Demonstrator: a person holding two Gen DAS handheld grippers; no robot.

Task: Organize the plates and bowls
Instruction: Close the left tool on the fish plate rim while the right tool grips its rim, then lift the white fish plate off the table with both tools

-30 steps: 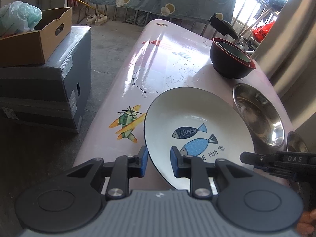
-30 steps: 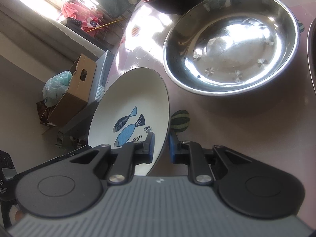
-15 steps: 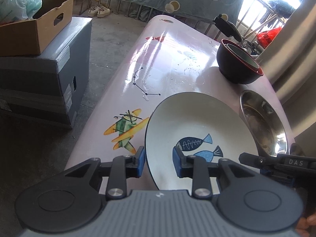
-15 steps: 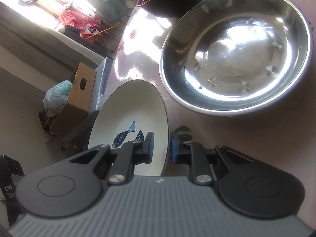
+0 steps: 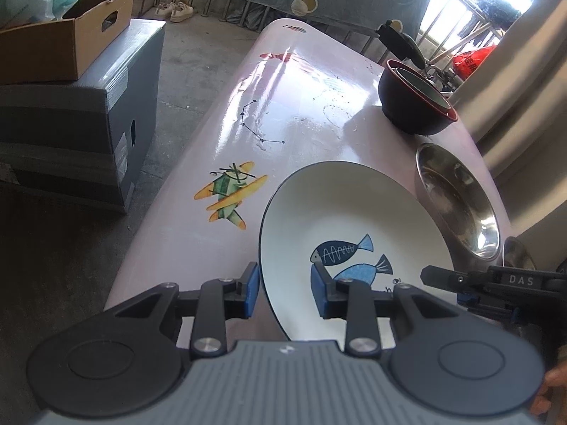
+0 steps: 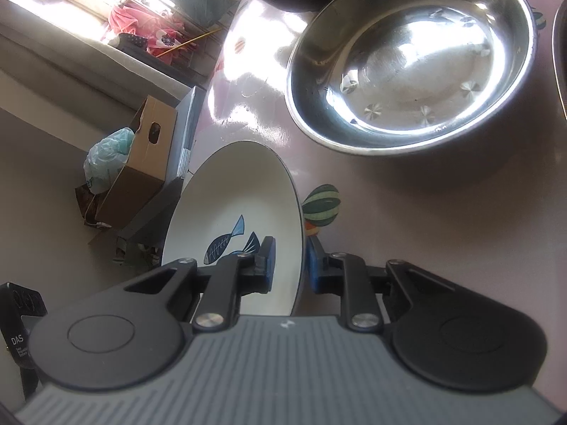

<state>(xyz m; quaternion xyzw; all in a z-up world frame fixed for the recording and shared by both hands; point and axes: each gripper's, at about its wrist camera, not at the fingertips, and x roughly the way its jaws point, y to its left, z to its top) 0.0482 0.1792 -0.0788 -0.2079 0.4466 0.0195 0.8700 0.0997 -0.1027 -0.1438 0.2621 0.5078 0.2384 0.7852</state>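
Observation:
A white plate with two blue fish [image 5: 347,212] is held above the pink table [image 5: 283,113], tilted. My left gripper [image 5: 285,292] straddles its near left rim with wide jaws that do not press it. My right gripper [image 6: 287,265] is shut on the plate's rim [image 6: 248,191]; it also shows in the left wrist view [image 5: 460,279] at the plate's right edge. A steel bowl [image 5: 457,198] sits on the table to the right, large in the right wrist view [image 6: 411,60]. A dark bowl with a red rim [image 5: 416,106] holding a smaller bowl stands farther back.
A second steel dish [image 5: 517,251] shows at the right edge. A cardboard box [image 5: 60,42] with a plastic bag sits on a grey box [image 5: 78,134] on the floor to the left. A grey curtain [image 5: 524,81] hangs at the right.
The left gripper's jaws have opened wider around the plate's rim. Both grippers and the plate have drawn back toward the near end of the table.

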